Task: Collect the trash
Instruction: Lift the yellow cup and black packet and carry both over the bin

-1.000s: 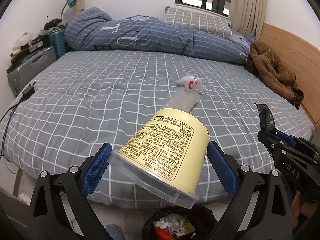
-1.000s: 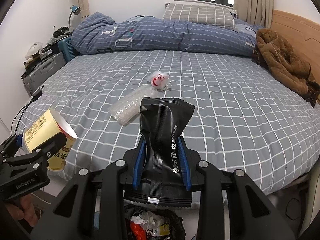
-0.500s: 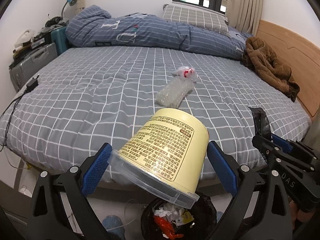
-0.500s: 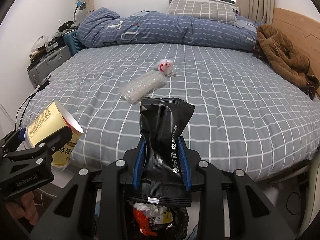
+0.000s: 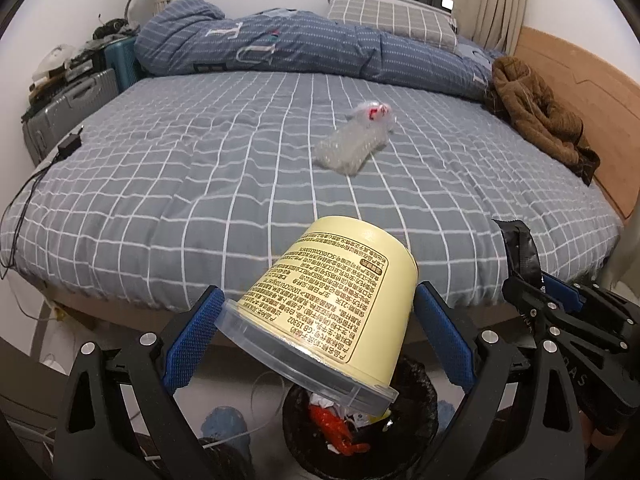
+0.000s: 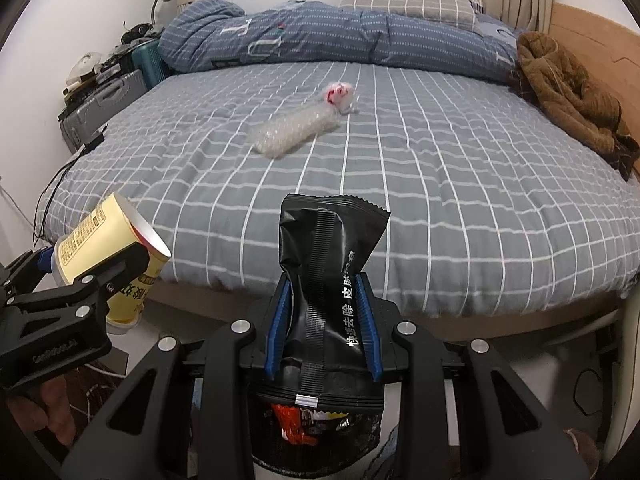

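Observation:
My left gripper is shut on a pale yellow instant-noodle cup, tipped with its clear-rimmed mouth down, right above a black-bagged trash bin on the floor. My right gripper is shut on a crumpled black snack packet, also over the bin. On the grey checked bed lie a roll of bubble wrap and a small white-and-red crumpled wrapper, both well beyond the two grippers.
A brown jacket lies by the wooden headboard on the right. A blue duvet and a pillow are at the bed's far side. Suitcases stand on the left, and a charger with its cable sits on the bed's left edge.
Both grippers have drawn back from the bed and sunk a little, each keeping its load. The bed edge has receded and the bin shows more fully beneath them.

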Tool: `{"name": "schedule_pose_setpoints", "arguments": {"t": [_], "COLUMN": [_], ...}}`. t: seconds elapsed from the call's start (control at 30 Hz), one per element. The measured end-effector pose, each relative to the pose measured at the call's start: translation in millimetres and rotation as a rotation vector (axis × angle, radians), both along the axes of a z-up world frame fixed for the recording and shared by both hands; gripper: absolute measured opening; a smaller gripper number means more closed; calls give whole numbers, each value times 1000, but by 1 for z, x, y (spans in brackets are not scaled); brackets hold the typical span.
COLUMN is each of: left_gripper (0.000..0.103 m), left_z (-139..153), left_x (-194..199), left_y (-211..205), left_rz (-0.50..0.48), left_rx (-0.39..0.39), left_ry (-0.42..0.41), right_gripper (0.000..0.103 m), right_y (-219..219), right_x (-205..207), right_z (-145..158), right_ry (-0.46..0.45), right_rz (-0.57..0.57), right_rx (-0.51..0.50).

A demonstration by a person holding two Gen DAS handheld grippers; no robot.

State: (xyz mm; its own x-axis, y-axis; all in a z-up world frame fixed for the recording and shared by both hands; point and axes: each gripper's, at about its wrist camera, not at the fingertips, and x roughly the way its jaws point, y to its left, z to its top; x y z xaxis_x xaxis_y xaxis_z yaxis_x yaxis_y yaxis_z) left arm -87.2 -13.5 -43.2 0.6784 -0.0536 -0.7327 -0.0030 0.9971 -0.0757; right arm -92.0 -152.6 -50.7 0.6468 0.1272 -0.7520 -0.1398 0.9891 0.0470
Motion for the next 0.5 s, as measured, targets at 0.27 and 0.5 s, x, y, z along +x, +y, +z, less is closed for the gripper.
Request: {"name": "schedule_pose_setpoints", "arguments": {"t": [0.27,0.5], "left_gripper": [93,93], "left_z": [-15,-30], "left_x": [-13,-26], "left_y": [-2,-1], "left_rz": [-4,-3], "left_rx": [2,-4], "left_ry": [39,82], "right_gripper": [31,31], "right_y": [0,1], "right_x": [-14,-24], "right_z": [-18,-34], "right_ry": [44,85], "right_rz": [5,5], "right_rx": [-10,-15]}}
